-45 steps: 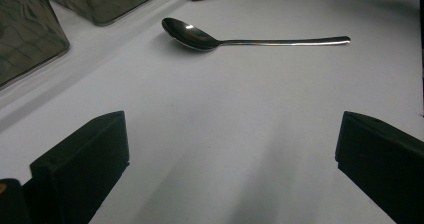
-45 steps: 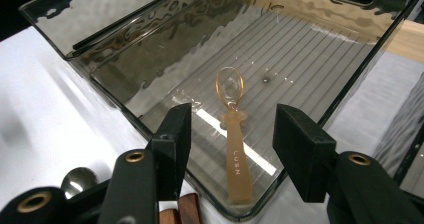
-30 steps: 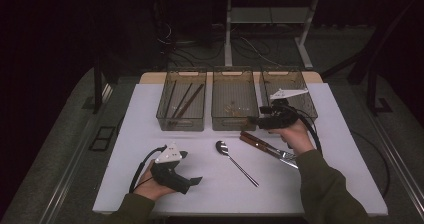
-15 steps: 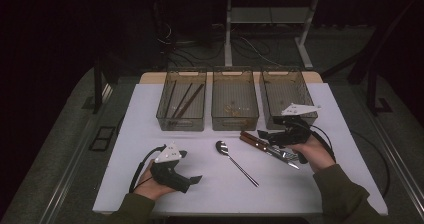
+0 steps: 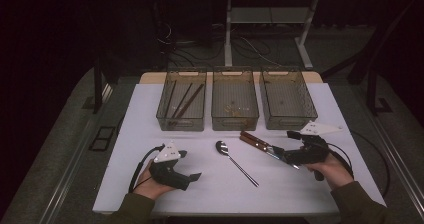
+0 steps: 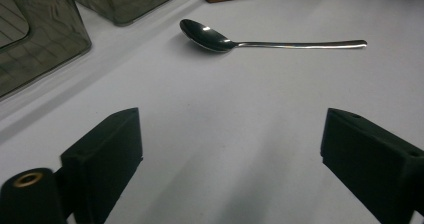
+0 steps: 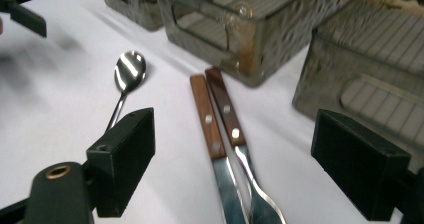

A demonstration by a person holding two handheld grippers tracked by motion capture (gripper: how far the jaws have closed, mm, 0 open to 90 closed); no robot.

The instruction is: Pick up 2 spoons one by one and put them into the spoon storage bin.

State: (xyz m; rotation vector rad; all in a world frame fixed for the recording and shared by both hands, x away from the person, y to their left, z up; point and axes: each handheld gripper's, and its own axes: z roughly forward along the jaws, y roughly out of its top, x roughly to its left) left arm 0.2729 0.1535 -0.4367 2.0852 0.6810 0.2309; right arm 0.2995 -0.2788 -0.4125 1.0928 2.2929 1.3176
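Your table top point(image 5: 150, 134) is a white sheet over a board whose wooden edge shows at the far side, and it stands on a grey floor in a dark room. Behind it, white desk legs point(image 5: 228, 39) rise among loose cables point(image 5: 250, 46).

Three smoked-plastic bins sit in a row at the far edge: the left bin point(image 5: 181, 121) holds dark sticks, the middle bin point(image 5: 235, 119) a few small bits, and the right bin point(image 5: 289, 116) is just past your right hand.

Your right gripper point(image 5: 292, 156) hovers low over the blades of two wooden-handled utensils point(image 7: 220, 114), which lie side by side near the middle bin; its jaws stand apart with the blades between them, untouched.

Your left gripper point(image 5: 192, 176) rests near the front edge, its jaws apart over bare sheet, having just been closing a little. The spoon point(image 6: 235, 41) lies ahead of it.
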